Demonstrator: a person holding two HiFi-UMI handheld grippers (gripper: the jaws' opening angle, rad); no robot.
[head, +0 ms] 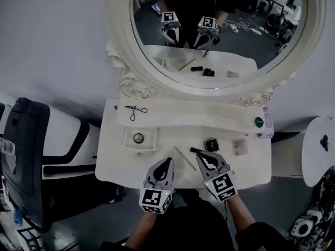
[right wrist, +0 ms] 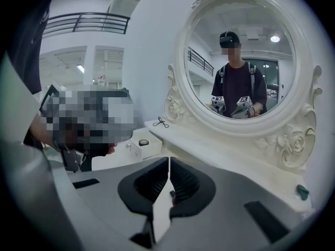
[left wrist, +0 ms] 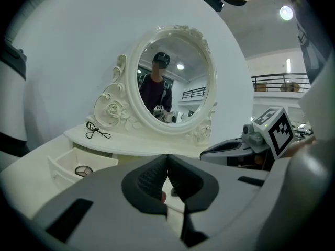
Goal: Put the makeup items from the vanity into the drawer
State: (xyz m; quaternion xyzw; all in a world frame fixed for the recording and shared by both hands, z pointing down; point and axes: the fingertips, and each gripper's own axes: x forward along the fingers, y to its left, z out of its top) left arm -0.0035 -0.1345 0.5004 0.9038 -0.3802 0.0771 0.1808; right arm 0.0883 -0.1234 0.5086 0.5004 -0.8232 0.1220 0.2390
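In the head view, my left gripper (head: 168, 161) and my right gripper (head: 201, 157) hover side by side over the front edge of the white vanity (head: 115, 163). Both are shut with nothing seen between the jaws, as the left gripper view (left wrist: 167, 158) and the right gripper view (right wrist: 169, 161) also show. Just beyond the right tips lie a small black tube (head: 196, 150) and a square black compact (head: 211, 144). A thin stick (head: 184, 158) lies between the grippers. The open drawer (head: 127, 140) at the left holds a round compact (head: 138, 137). A clear box (head: 239, 146) sits to the right.
An eyelash curler (head: 135, 110) lies on the raised shelf under the oval mirror (head: 120, 41). A green round item (head: 258, 122) sits at the shelf's right end. A dark chair (head: 29, 156) stands at the left of the vanity, and a white round stand (head: 318, 148) at the right.
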